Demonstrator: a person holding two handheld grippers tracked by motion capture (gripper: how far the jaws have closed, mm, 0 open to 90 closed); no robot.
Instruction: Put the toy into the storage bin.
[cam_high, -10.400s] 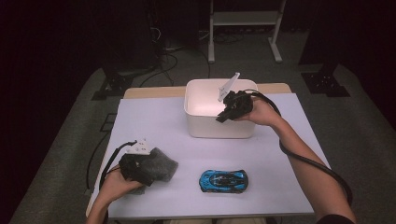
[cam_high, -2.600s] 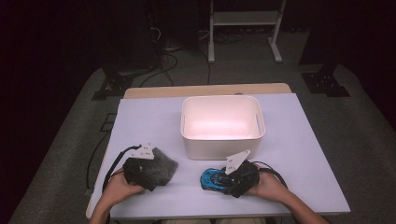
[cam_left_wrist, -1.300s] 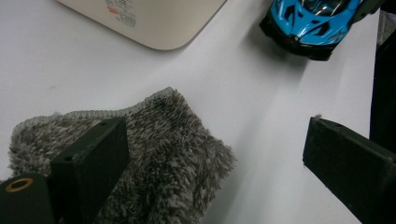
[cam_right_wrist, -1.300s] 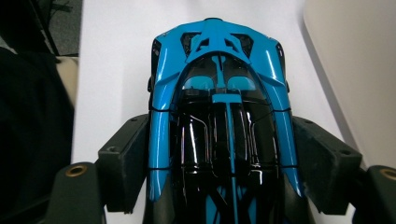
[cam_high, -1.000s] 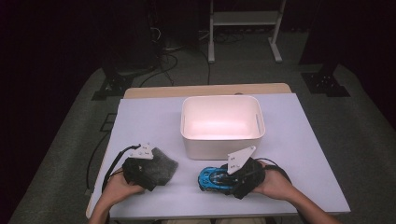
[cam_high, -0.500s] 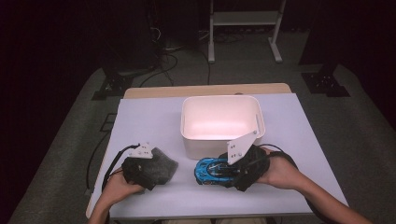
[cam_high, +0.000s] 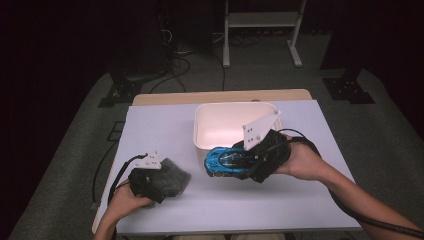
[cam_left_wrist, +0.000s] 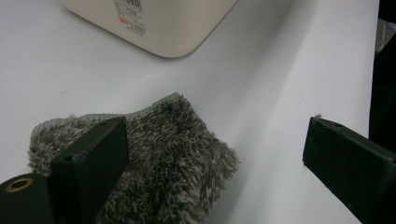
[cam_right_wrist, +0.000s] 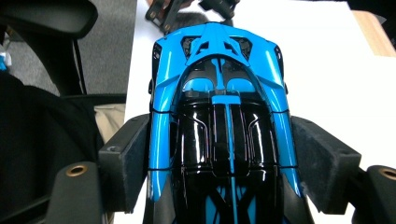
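Right tool (cam_high: 250, 162) clamped on blue toy car (cam_high: 227, 161), jaws pinching both flanks mid-body. Car's long axis runs straight out from the tool, nose pointing away, white bin (cam_high: 220, 125) just beside. Left tool (cam_high: 150, 181) wide open, one jaw on grey cloth (cam_left_wrist: 154, 163).

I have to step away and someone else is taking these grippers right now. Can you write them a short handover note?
Right gripper: shut on the blue toy car, held at the near wall of the white bin.
Left gripper: open, jaws wide, resting at the grey fuzzy cloth on the table, not gripping it.
Done: car grasped.
Left: probably drop the car into the bin, then pick up the cloth.
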